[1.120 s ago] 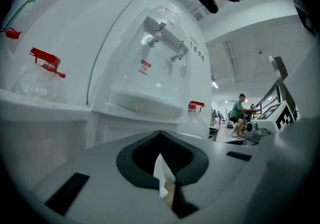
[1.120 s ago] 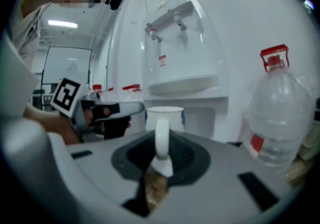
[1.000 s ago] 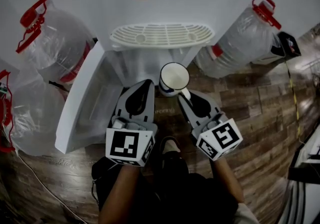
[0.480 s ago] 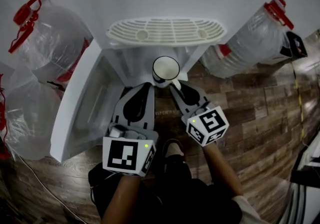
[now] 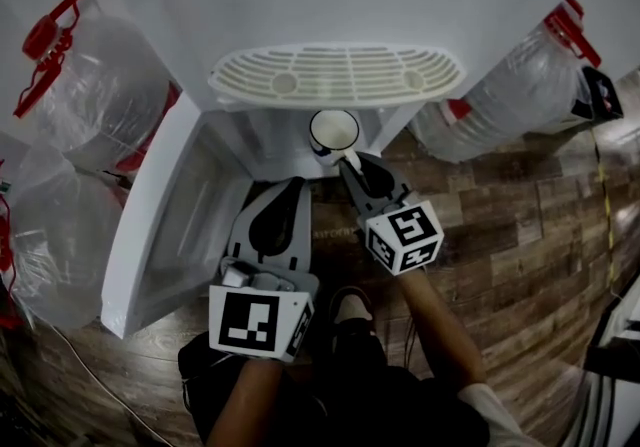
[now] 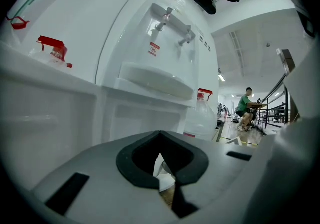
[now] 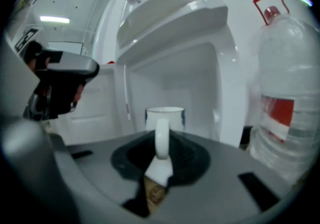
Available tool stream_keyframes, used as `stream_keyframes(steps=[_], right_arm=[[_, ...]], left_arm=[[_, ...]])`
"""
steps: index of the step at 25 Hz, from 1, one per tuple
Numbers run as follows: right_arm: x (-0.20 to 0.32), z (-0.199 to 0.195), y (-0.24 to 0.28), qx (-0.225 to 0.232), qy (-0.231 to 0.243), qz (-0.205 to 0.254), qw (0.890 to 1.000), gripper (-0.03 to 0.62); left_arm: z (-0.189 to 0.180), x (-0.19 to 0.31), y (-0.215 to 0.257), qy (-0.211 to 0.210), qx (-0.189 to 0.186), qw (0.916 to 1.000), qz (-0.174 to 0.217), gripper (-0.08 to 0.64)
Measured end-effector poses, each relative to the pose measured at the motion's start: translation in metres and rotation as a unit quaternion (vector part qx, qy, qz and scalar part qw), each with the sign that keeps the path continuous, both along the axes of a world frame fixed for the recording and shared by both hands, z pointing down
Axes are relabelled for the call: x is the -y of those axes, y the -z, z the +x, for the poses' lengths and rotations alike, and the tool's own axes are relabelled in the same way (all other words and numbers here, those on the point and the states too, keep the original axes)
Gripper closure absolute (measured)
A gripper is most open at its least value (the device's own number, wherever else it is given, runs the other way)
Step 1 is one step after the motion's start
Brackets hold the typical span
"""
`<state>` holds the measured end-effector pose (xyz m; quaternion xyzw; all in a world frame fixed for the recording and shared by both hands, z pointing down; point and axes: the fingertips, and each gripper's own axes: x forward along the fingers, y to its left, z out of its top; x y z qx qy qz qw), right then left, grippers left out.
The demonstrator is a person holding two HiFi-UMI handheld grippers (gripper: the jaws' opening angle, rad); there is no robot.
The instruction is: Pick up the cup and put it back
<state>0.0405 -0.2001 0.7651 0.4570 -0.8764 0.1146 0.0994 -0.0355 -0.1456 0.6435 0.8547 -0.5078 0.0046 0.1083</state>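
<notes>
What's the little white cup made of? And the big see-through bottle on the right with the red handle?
The cup looks like glossy white enamelled metal or ceramic: thin dark rim, shiny sides. I can't tell which. The bottle looks like clear plastic: you can see through its walls.

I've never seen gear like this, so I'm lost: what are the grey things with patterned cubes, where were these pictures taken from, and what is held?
There is no robot: a person holds a hand-held gripper, a two-jaw clamp with a marker cube, in each hand. One picture comes from a camera on the person's head, looking down; the other two from a camera on each gripper, looking along its jaws. The right hand-held gripper is clamped on the handle of a white cup at the open lower compartment of a water dispenser. The left hand-held gripper is shut and empty. Big water bottles stand on the wooden floor at both sides.
</notes>
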Motion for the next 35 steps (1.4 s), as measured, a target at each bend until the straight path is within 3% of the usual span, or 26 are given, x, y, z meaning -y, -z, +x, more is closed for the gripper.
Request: stream_keyframes(steps=[19, 35], right_arm=[[0.034, -0.003, -0.072, -0.012, -0.048, -0.036, 0.998, 0.518], [0.067, -0.015, -0.083, -0.046, -0.061, -0.03, 0.997, 0.517]], left_arm=[[0.006, -0.001, -0.002, -0.009, -0.002, 0.9998, -0.019, 0.552], [-0.003, 0.004, -0.008, 0.0, 0.01, 0.9997, -0.02, 0.552]])
